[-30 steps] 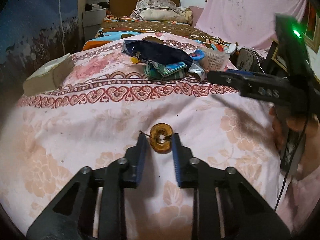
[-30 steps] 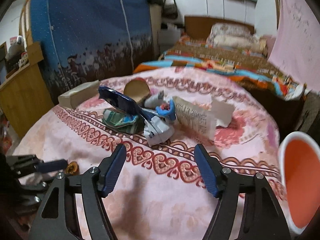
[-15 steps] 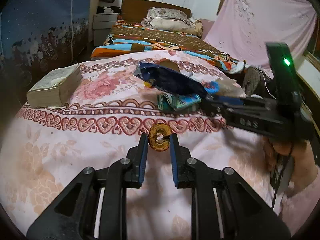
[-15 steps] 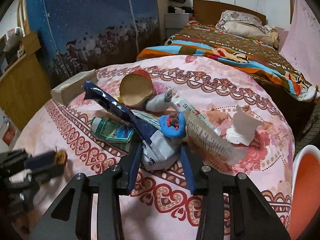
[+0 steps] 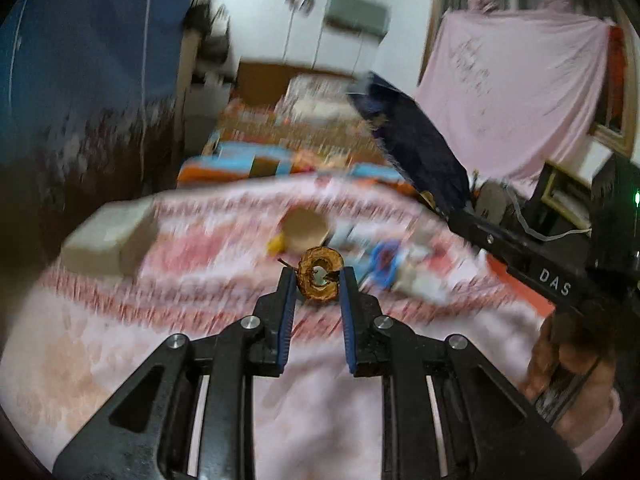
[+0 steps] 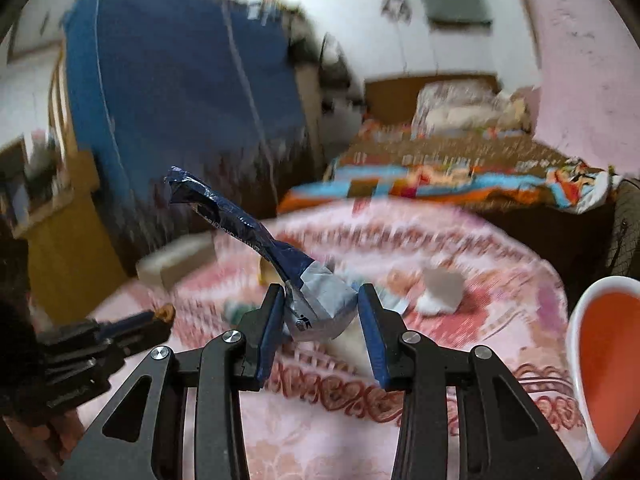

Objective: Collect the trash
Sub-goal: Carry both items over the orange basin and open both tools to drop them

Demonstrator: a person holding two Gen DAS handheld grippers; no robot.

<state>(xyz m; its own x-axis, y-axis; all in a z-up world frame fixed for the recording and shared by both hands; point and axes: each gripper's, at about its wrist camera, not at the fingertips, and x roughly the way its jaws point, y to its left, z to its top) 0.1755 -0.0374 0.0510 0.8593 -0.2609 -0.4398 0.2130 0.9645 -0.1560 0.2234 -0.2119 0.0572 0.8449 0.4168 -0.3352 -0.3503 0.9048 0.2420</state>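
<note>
Left gripper [image 5: 319, 280]: jaws nearly closed, clamped on a browned apple core [image 5: 320, 280]. The core is pinched at the fingertips and carried clear above the pink floral bedspread [image 5: 120, 340]; a short stem sticks out to its left.

Right gripper [image 6: 322, 308]: jaws part closed and pressed on the grey crumpled end of a dark blue snack wrapper [image 6: 320, 308]. The rest of the wrapper rises up and to the left, off the bedspread. In the left wrist view the same wrapper [image 5: 416, 144] is seen standing up from the right gripper's fingers at the right side.

Remaining litter is seen on the bedspread but heavily blurred: a round brown cardboard piece [image 5: 306, 226], a blue item [image 5: 384, 260], a white crumpled scrap [image 6: 440, 292]; exact identity of these probably cannot be settled. A beige box [image 5: 110, 236] lies near the bedspread's left edge, well apart from the litter. An orange bin with a white rim [image 6: 608, 368] is visible at the right edge of the right wrist view, just beside the bed.
</note>
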